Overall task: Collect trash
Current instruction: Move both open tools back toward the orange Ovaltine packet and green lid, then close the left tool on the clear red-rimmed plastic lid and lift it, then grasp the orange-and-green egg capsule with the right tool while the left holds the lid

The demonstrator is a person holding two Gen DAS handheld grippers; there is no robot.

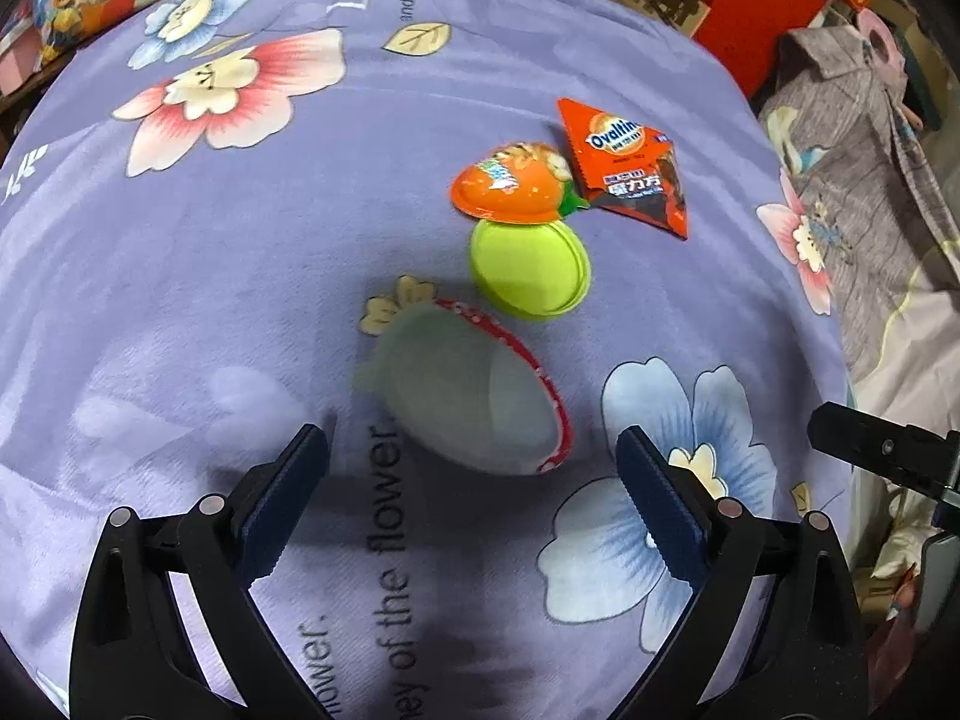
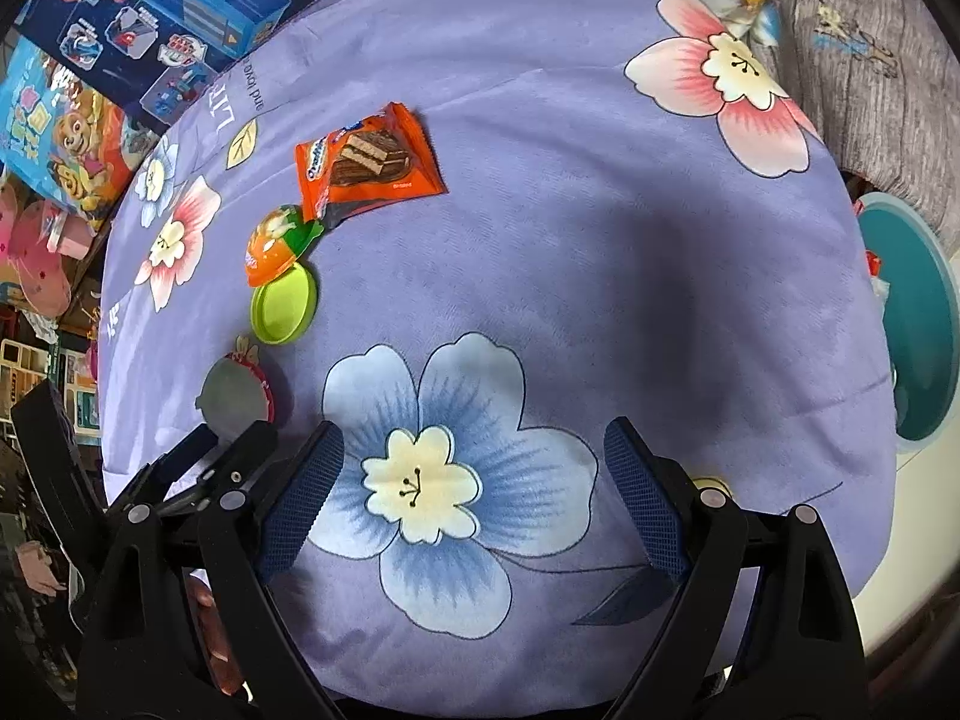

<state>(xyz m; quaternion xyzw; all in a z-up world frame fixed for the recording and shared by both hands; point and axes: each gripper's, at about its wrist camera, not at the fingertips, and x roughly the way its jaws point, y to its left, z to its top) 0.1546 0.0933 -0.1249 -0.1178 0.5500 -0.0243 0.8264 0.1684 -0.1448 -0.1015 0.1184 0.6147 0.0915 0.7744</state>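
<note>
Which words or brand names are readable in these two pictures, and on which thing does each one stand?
"Ovaltine": on the orange wrapper, last letter partly cut; the Chinese print below it is too blurred to read.
"of the flower": on the purple cloth, near the left gripper.
"LIF", "and love": on the cloth's far edge, cut off.
Orange cup lid: print too blurred.
Toy boxes: print too small.

Purple plush blanket printed with large pink and blue flowers and lines of lettering, spread across the whole supporting surface. Lying directly on it, in a loose line: orange Ovaltine wrapper farthest off, orange half-egg shell touching the wrapper's corner, lime-green round lid tucked just under the orange shell's edge. Nearest, slightly apart from the lid, pale translucent half-shell with a red dotted rim, lying tilted on its side over a printed yellow flower.
</note>
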